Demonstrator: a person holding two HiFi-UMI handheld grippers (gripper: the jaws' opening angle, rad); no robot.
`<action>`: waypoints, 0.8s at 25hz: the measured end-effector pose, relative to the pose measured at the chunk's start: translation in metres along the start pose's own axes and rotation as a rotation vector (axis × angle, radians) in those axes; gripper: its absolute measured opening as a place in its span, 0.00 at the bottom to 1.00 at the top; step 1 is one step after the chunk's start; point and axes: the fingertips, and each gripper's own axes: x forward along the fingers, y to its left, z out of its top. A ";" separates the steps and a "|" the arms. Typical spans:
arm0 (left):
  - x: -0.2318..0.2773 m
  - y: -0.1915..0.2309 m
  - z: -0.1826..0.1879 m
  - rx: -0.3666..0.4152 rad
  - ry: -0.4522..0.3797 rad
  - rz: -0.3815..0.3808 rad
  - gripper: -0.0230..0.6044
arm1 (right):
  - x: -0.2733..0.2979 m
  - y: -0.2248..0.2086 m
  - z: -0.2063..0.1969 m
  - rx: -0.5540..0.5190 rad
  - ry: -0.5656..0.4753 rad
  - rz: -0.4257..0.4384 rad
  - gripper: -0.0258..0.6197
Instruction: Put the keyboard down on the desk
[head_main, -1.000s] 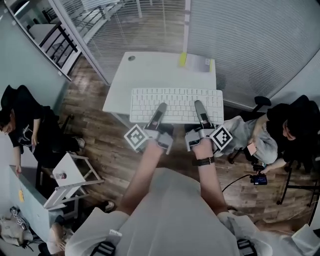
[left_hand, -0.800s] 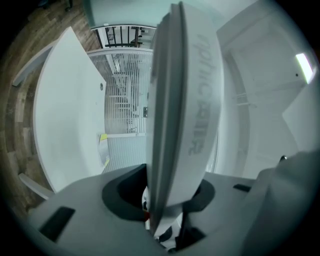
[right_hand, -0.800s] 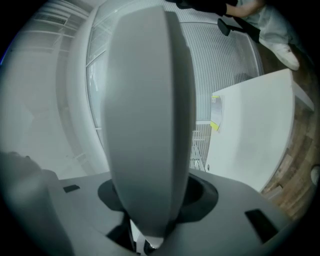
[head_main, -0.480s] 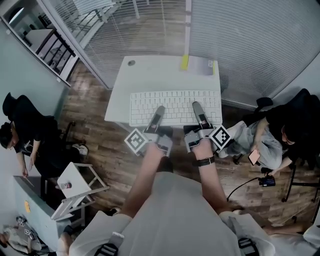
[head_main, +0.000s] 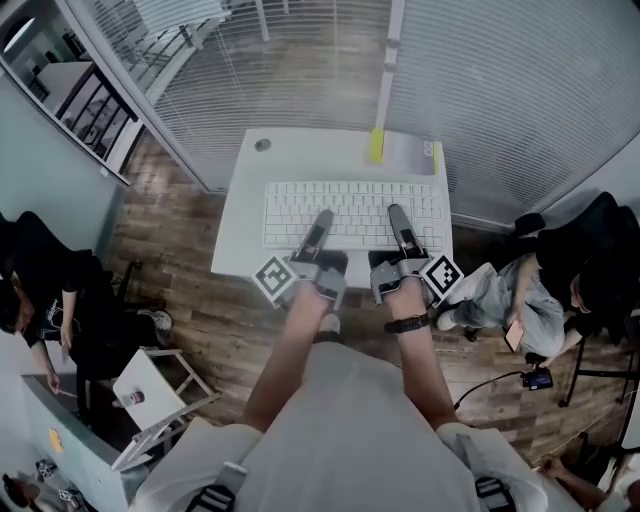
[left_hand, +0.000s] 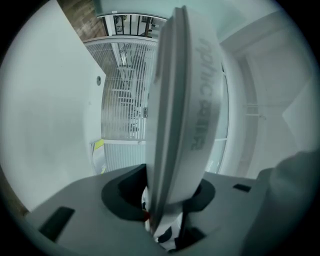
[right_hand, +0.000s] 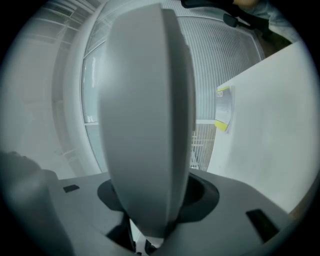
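Near the desk (head_main: 250, 185)'s front edge, gripping the keyboard (head_main: 355, 200) by its near long side with left gripper (head_main: 324, 216) and right gripper (head_main: 395, 211), both clenched on it and spaced apart, likely to keep it level for lowering. Unclear whether resting yet.

White bench (head_main: 238, 235) on plank floor (head_main: 195, 300), round port (head_main: 262, 145) at far left corner. White keyboard (head_main: 355, 205) across the middle, long side parallel to near edge; contact with the top not clear. At far right corner, yellow strip (head_main: 377, 145) beside pale sheet (head_main: 410, 155).
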 end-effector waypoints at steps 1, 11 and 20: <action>0.003 0.000 0.004 0.003 0.004 -0.007 0.27 | 0.005 0.000 -0.001 -0.002 -0.002 0.004 0.35; 0.010 0.017 0.003 -0.017 0.053 0.030 0.27 | -0.001 -0.019 0.004 0.026 -0.068 -0.025 0.35; 0.015 0.061 -0.001 -0.057 0.085 0.099 0.26 | -0.003 -0.057 0.009 -0.006 -0.021 -0.069 0.38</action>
